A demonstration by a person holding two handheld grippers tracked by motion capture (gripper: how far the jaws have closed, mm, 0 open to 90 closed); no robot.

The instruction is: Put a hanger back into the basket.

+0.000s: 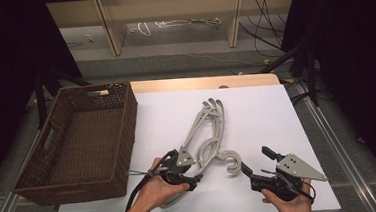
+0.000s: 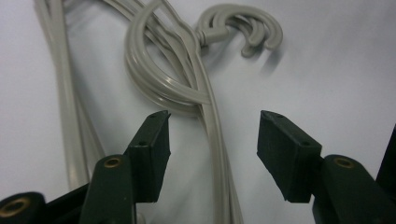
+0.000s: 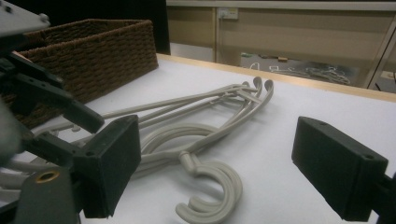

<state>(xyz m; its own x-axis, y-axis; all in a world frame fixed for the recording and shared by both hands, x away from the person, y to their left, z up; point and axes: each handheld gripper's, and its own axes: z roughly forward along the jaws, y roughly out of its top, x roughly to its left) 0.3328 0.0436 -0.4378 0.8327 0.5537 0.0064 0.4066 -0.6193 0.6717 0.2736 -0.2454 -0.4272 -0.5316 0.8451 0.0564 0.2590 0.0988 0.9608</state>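
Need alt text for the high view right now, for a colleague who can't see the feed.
A stack of grey plastic hangers lies on a white table, hooks toward the person. The open left gripper is over the hangers' near end; the open right gripper is just right of the hooks. An empty wicker basket sits at left.

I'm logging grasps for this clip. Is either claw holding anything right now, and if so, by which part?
Nothing is held. The left claw is open astride the grey hangers without closing on them; the right claw is open, apart from the hooks.
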